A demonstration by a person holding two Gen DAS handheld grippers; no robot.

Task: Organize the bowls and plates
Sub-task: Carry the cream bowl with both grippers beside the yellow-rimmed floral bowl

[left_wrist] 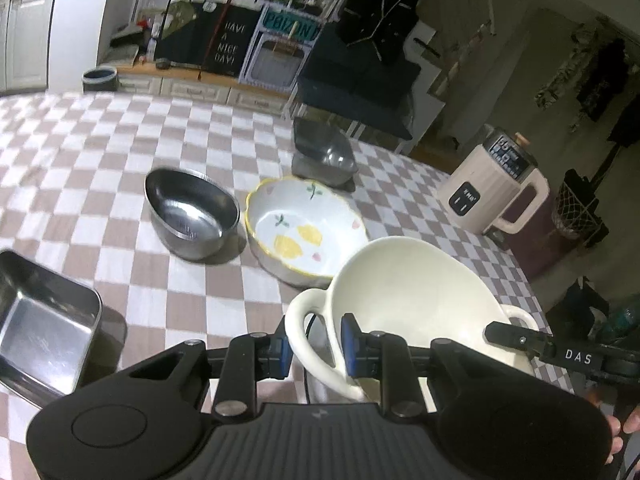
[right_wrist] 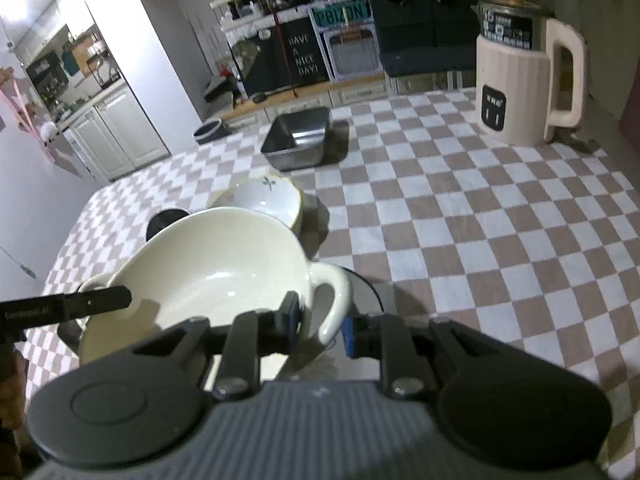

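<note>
Now, step: carrying cream two-handled bowl (left_wrist: 408,300), likely toward the stacking spot.
Next move: level travel, both handles kept pinched, gentle set-down.
Left gripper (left_wrist: 314,350): clamped on left handle.
Right gripper (right_wrist: 320,326): narrow around right handle, contact unclear.
Bowl: above table (right_wrist: 480,240), near edge, beside floral bowl (left_wrist: 308,228).

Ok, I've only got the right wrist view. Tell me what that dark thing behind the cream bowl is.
Observer: A round steel bowl, empty and upright, close beside the floral bowl.
Operator: Now check the left gripper for me.
Observer: The left gripper has its pads either side of the cream bowl's left handle; I can't tell if it's clamped.
Operator: Report anything else on that side.
Observer: An empty steel tray sits at the near left of the checked table.
</note>
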